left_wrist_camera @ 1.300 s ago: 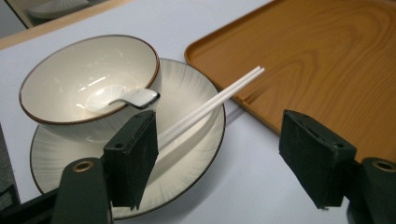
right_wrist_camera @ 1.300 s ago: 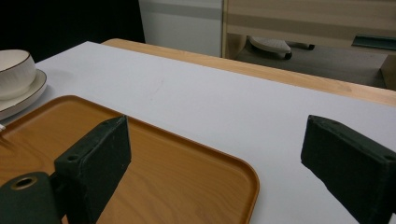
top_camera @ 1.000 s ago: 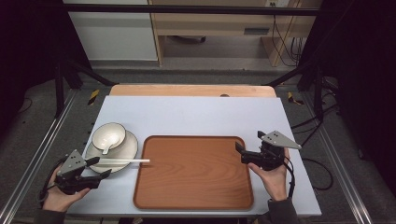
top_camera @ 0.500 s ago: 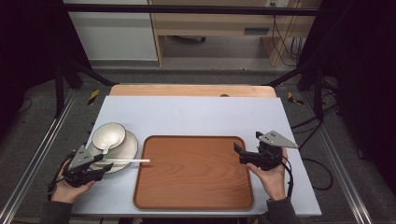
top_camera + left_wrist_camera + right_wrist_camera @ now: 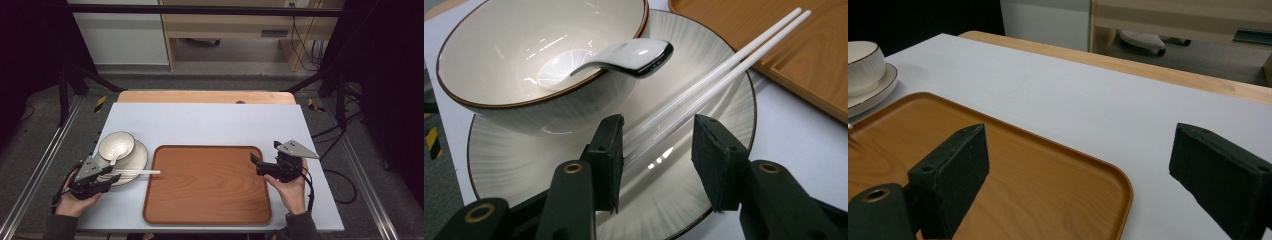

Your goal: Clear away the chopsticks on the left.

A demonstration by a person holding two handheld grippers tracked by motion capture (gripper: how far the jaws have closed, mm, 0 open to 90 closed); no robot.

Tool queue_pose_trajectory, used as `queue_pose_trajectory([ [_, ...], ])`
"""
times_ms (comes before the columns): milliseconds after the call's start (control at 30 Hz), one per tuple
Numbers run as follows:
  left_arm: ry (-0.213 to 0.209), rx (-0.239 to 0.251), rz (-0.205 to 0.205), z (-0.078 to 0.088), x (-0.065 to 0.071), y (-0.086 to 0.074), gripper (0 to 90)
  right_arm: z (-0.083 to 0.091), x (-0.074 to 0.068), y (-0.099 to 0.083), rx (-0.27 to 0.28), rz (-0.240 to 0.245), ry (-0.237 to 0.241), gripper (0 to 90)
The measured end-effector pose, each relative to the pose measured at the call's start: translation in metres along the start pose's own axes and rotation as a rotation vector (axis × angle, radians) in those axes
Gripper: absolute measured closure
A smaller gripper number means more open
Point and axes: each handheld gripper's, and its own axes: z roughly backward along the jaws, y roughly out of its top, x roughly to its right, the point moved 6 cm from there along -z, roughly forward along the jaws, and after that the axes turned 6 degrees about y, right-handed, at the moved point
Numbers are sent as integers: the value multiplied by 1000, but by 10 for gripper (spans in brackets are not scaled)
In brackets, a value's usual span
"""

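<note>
White table (image 5: 210, 125) bearing a wooden tray (image 5: 207, 182); left of it, a plate (image 5: 704, 95) carrying the white chopsticks (image 5: 704, 85), tips over the tray. Left gripper (image 5: 656, 155) has just been closing, pads astride the chopsticks, not pressing. Right gripper (image 5: 1078, 180) gapes empty.

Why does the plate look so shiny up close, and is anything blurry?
In the left gripper view, room light glares off the plate, spoon and chopsticks; the left claw looks slightly soft. In the high view, the surroundings fall dark while the table stays evenly lit. In the right gripper view, the tray looks sharp.
</note>
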Motion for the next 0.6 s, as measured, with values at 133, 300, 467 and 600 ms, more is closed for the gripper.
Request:
queue_pose_trajectory([
  [133,-9,2,3,-1,2,1,595,0,0,0,0,1,0,92],
  [300,-22,-10,14,-1,2,-1,650,-1,0,-1,-4,0,-1,92],
  [467,-35,-10,14,-1,3,0,688,0,1,-1,-3,-3,0,92],
  [600,-40,-12,17,0,5,0,708,0,1,-1,-3,-4,1,92],
])
